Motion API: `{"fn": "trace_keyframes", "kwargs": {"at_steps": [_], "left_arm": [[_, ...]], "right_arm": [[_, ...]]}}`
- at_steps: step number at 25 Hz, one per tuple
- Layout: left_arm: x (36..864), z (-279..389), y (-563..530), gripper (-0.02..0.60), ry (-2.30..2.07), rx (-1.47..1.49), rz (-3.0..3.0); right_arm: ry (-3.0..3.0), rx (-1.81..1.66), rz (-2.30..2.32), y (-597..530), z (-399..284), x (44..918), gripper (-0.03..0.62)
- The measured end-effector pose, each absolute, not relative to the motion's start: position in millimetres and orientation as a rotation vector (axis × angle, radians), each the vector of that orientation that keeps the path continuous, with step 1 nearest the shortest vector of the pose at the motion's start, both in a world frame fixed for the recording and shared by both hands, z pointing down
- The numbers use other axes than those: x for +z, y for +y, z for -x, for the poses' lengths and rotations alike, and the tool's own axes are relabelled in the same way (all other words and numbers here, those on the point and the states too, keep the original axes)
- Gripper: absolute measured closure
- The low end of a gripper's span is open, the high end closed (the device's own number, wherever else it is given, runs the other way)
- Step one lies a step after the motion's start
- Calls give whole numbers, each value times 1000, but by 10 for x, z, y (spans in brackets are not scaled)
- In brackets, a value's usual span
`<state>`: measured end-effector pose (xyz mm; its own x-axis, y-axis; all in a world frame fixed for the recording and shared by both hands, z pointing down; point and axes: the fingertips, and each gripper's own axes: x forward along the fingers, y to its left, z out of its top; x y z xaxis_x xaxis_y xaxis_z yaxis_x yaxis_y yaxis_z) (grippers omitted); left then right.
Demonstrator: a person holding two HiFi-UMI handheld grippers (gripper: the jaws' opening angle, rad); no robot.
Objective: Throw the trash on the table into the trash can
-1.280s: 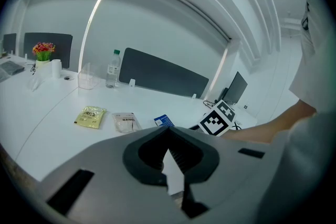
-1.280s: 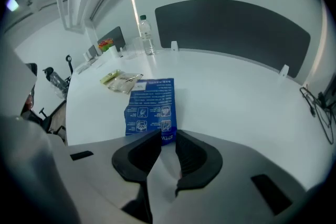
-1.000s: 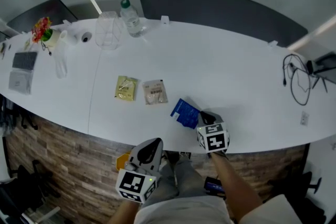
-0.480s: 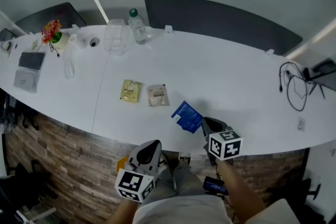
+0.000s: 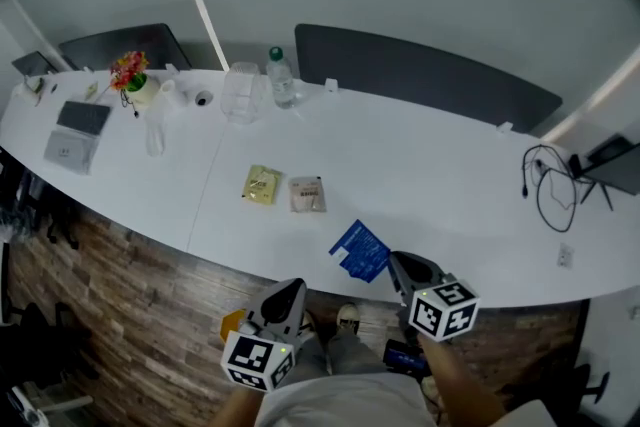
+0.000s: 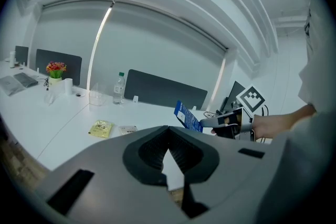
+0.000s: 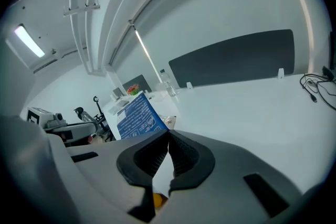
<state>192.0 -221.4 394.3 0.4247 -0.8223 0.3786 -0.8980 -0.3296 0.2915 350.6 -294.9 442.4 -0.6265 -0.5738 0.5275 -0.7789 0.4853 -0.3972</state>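
Packet in right hand-held gripper, above table edge

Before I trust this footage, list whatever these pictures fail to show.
- Trash can: in the head view only an orange scrap shows below the table edge, beside the left tool; unidentifiable.
- Blue packet print: too blurred to read, right gripper view.
- Yellow packet label: too small, head view.

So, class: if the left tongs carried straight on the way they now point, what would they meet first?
Probably the bare white table, between the pale sachet and the blue packet held in the right tongs. The left tongs tilt down towards it, though depth is unclear.
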Motion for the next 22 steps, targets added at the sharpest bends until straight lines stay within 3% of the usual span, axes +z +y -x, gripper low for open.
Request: {"fn": "trace_keyframes", "kwargs": {"at_steps": [9, 22], "left_arm": [[3787, -1688, -1904, 580, -1652, 184, -2127], [3660, -835, -853, 580, -2095, 76, -1726]], "right_arm": [[-2477, 855, -961, -2796, -3158, 4360, 562], [-2537, 739, -455, -2291, -2047, 4452, 562]]}}
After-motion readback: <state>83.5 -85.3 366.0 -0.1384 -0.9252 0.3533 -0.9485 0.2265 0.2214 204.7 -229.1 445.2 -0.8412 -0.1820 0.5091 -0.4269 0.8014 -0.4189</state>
